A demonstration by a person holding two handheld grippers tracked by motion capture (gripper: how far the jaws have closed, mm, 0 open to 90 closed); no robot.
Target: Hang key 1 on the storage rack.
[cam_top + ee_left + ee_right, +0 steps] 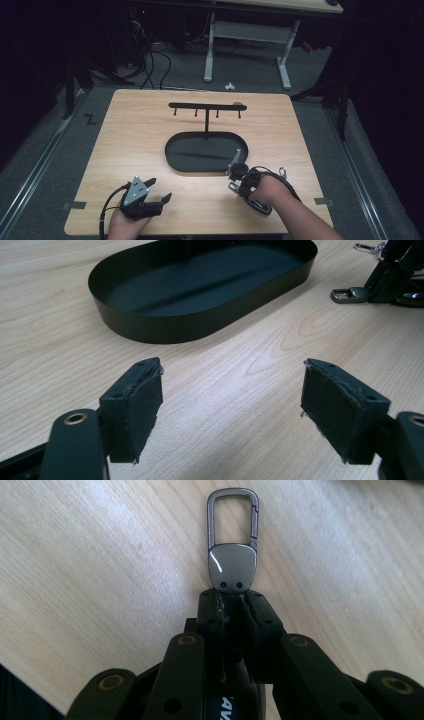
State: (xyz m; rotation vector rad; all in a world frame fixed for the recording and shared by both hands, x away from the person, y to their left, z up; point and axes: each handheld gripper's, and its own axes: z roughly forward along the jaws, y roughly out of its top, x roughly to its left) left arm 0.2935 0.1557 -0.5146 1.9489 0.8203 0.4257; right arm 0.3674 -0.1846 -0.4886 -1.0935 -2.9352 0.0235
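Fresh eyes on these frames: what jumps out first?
The right tongs, at the table's near right, shut on a grey metal carabiner clip whose loop sticks out past the pads. Behind, mid-table, a black oval tray carries a post with a hook bar. The left tongs rest open, holding nothing.

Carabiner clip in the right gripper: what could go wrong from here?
The right gripper pinches the clip only by its tail end, so it may swivel or slip out. The rack's hooks look small, so the loop could miss. The tray rim sits close and may snag the clip.
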